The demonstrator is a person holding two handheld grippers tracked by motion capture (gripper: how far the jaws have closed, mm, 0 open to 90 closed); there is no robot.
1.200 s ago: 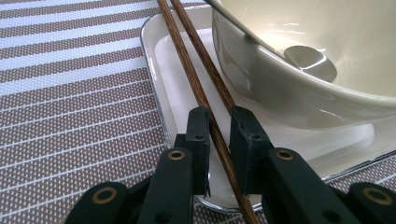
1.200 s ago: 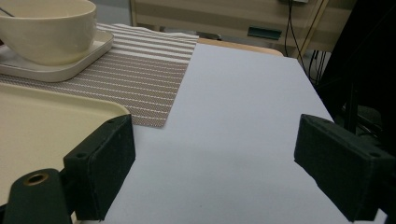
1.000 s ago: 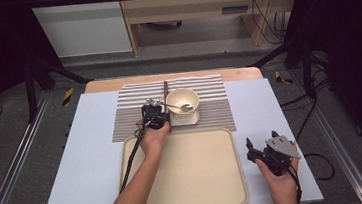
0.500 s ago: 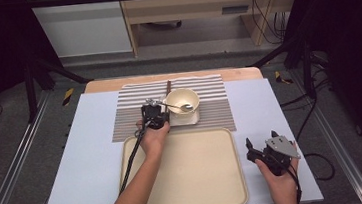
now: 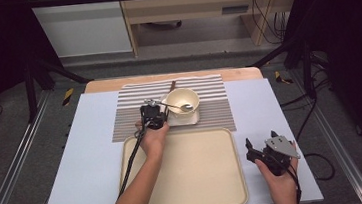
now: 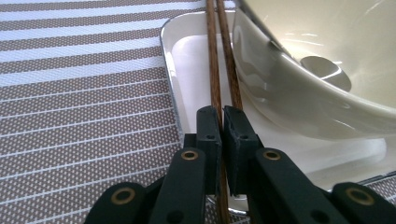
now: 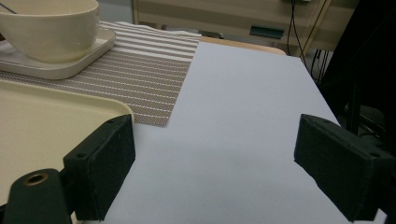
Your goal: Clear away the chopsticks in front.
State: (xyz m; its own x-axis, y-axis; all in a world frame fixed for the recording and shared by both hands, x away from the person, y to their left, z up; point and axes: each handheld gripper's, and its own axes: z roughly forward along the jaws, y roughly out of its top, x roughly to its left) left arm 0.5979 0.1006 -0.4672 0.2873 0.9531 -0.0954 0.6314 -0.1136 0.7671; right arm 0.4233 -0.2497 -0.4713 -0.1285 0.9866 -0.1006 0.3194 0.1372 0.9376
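1. In the left gripper view we saw a pair of brown chopsticks (image 6: 219, 60) lying on a white square plate (image 6: 187, 60), running alongside the cream bowl (image 6: 317, 84) that stood on that plate.
2. The left gripper (image 6: 223, 122) had its jaws clamped on the chopsticks; they had just been closing, with the sticks between the pads.
3. The high view showed what the close view could not: the left gripper (image 5: 153, 115) sat at the bowl's (image 5: 183, 100) left side on a striped placemat (image 5: 130, 122), with a metal spoon (image 5: 177, 106) resting in the bowl. There the chopsticks (image 5: 172, 86) appeared as a dark tip beyond the bowl.
4. In front of the mat lay a beige tray (image 5: 191, 181) on the pale blue surface (image 5: 85, 166).
5. The right gripper (image 5: 254, 150) hovered at the tray's right edge, well apart from the bowl.
6. The right gripper view showed its jaws (image 7: 233, 172) standing wide apart with nothing between them, over the bare surface (image 7: 243, 116).
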